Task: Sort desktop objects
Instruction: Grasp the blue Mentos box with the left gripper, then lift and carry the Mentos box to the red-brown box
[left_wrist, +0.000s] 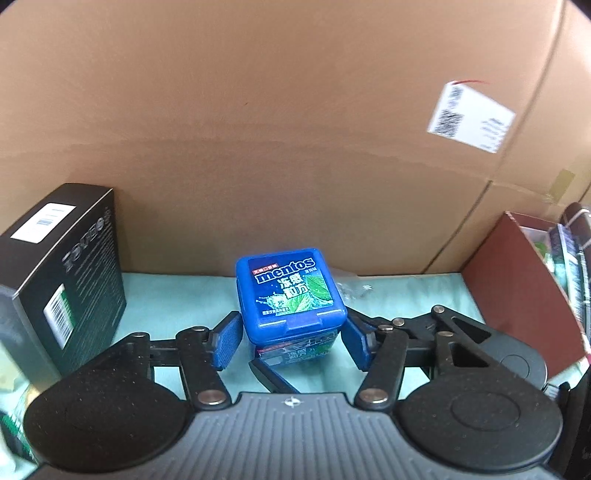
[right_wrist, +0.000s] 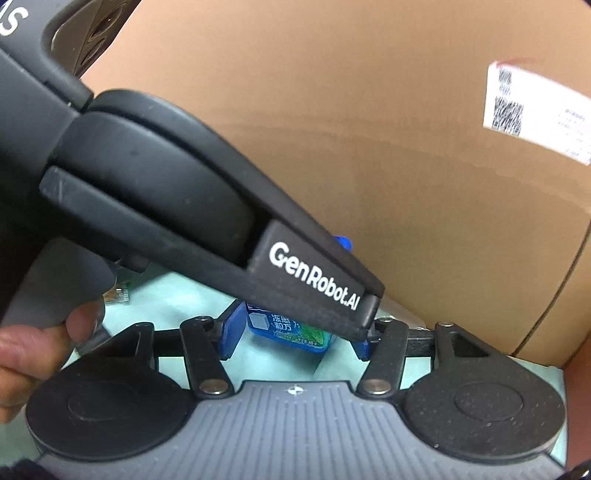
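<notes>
A blue Mentos box (left_wrist: 290, 291) stands on the green mat against the cardboard wall. My left gripper (left_wrist: 291, 338) is open, its blue pads on either side of the box with small gaps. In the right wrist view the same Mentos box (right_wrist: 291, 330) shows between the blue pads of my right gripper (right_wrist: 295, 338), which is open around it. The left gripper's black body (right_wrist: 184, 206) crosses over the right gripper and hides most of the box and the right pad.
A black carton (left_wrist: 62, 273) stands at the left. A dark red box (left_wrist: 517, 291) holding packets stands at the right. A large cardboard box (left_wrist: 295, 129) with a white label (left_wrist: 471, 116) forms the back wall. A small object (right_wrist: 118, 295) lies on the mat at the left.
</notes>
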